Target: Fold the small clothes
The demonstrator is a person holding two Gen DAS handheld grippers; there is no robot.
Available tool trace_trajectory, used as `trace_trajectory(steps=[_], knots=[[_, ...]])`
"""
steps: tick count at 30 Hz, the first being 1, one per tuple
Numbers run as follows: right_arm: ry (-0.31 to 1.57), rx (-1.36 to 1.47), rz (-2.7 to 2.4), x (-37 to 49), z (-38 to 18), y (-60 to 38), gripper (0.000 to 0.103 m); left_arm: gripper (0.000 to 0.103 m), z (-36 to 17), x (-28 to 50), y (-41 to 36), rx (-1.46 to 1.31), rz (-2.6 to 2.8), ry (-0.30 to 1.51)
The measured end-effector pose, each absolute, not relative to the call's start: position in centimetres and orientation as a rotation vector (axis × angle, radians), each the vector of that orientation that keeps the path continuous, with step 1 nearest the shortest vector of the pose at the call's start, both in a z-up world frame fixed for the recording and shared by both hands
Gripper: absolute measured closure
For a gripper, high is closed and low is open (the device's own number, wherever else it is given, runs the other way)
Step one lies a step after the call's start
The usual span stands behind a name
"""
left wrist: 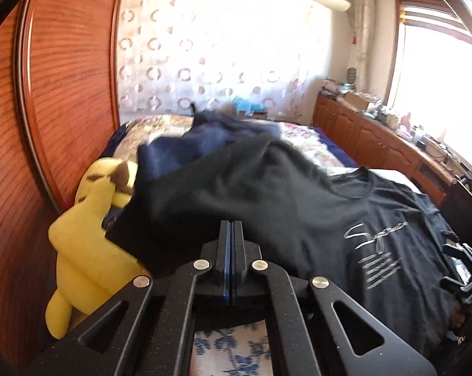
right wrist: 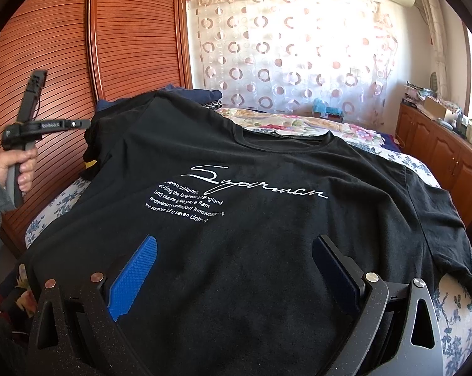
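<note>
1. The black T-shirt (right wrist: 236,219) lies face up and spread across the near part of the bed (right wrist: 449,319), its white print readable, collar at the far side and hem at the near edge. Its right sleeve hangs toward the right edge of the mattress.
2. The left gripper (left wrist: 231,232) has its jaws pressed fully together. In the left wrist view the shirt's left side rises in a blurred hump just beyond the tips, which suggests cloth pinched there, but the tips hide the contact, so I cannot tell for sure that it holds fabric.
3. The right gripper (right wrist: 236,269) stands wide open, its blue pad (right wrist: 135,275) and the dark one resting over the lower front of the shirt, gripping nothing.
4. In the right wrist view a hand (right wrist: 19,169) at the left holds the other tool's handle, raised beside the shirt's left shoulder.
5. Handling, as I judge it: the shirt is light, soft knit, limp with no stiffness of its own. It will sag, drag and wrinkle where unsupported, and a single layer can slip from smooth pads.
6. Best holds are probably the doubled seams: shoulder seam, sleeve cuff, hem corner or collar rim, where the cloth is thicker.
7. A yellow plush toy (left wrist: 88,238) and a pile of dark blue clothes (left wrist: 185,147) sit at the far left, near enough to snag a swung sleeve.
</note>
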State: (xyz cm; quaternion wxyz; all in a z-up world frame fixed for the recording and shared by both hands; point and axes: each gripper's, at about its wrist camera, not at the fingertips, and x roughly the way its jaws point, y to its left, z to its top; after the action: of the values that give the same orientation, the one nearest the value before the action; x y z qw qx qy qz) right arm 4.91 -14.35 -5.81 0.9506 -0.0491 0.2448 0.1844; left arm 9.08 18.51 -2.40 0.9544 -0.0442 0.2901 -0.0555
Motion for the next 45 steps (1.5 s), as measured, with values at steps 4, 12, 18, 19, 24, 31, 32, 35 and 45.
trace_trajectory(steps=[4, 12, 18, 19, 24, 31, 32, 35, 45], knots=[[0.5, -0.098, 0.377, 5.0, -5.7, -14.5, 0.004, 0.089, -0.4, 8.9, 17.9, -0.011, -0.023, 0.52], [0.502, -0.093, 0.383, 5.0, -5.6, -14.7, 0.004, 0.038, -3.2, 13.5, 20.4, 0.043, 0.048, 0.639], [0.504, -0.088, 0.386, 5.1, -5.6, -14.8, 0.004, 0.08, -4.2, 14.0, 21.0, 0.022, 0.008, 0.677], [0.504, -0.089, 0.385, 5.1, -5.6, -14.8, 0.004, 0.092, -4.3, 13.8, 21.0, 0.02, 0.007, 0.68], [0.506, -0.092, 0.388, 5.2, -5.6, -14.9, 0.004, 0.1, -4.3, 13.4, 21.2, 0.007, 0.003, 0.683], [0.508, -0.091, 0.388, 5.2, -5.6, -15.0, 0.004, 0.1, -1.1, 11.4, 19.0, -0.001, -0.06, 0.584], [0.508, -0.091, 0.388, 5.2, -5.7, -15.0, 0.004, 0.1, -0.4, 11.2, 18.3, 0.0, -0.077, 0.57], [0.51, -0.088, 0.388, 5.2, -5.7, -15.1, 0.004, 0.1, 2.0, 10.6, 15.6, 0.013, -0.149, 0.535], [0.516, -0.047, 0.383, 5.6, -4.9, -16.6, 0.004, 0.052, 5.9, 10.3, 4.2, 0.134, -0.364, 0.506]])
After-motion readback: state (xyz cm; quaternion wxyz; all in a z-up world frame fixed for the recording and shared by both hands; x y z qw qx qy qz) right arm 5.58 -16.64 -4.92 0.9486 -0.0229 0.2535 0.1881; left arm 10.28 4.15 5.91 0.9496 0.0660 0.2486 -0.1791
